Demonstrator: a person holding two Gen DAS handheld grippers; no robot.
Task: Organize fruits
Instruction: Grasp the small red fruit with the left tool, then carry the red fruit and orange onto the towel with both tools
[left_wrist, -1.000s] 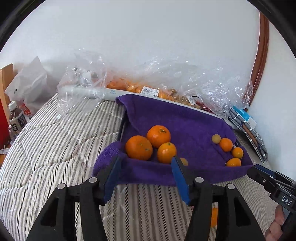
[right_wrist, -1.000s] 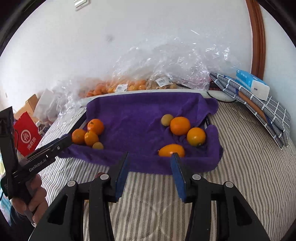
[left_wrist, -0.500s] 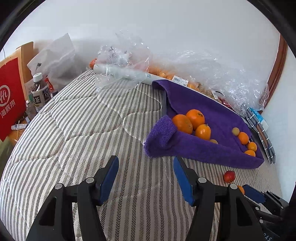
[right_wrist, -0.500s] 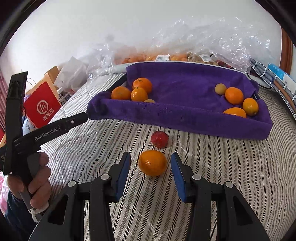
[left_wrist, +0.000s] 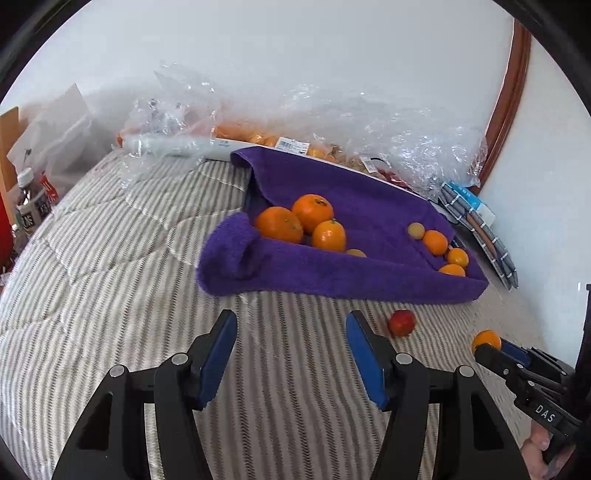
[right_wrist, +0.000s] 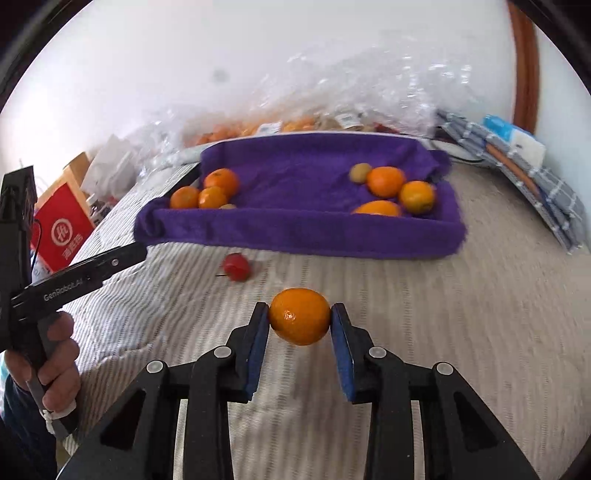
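Observation:
My right gripper (right_wrist: 299, 319) is shut on an orange (right_wrist: 299, 316), held just above the striped bed; the orange also shows in the left wrist view (left_wrist: 487, 340). A small red fruit (right_wrist: 236, 266) lies on the bed in front of the purple towel-lined tray (right_wrist: 295, 232); it shows in the left wrist view (left_wrist: 402, 322) too. The tray (left_wrist: 332, 273) holds three oranges at its left (left_wrist: 301, 223) and several fruits at its right (left_wrist: 439, 249). My left gripper (left_wrist: 291, 339) is open and empty, short of the tray's front edge.
Clear plastic bags of fruit (left_wrist: 332, 129) lie behind the tray by the wall. A folded checked cloth with a blue-white box (right_wrist: 517, 147) sits at the right. A red bag (right_wrist: 61, 229) and a bottle (left_wrist: 29, 206) stand off the bed's left.
My right gripper closed on the orange and lifted it slightly. My left gripper swung back right toward the tray; the red fruit stays on the bed.

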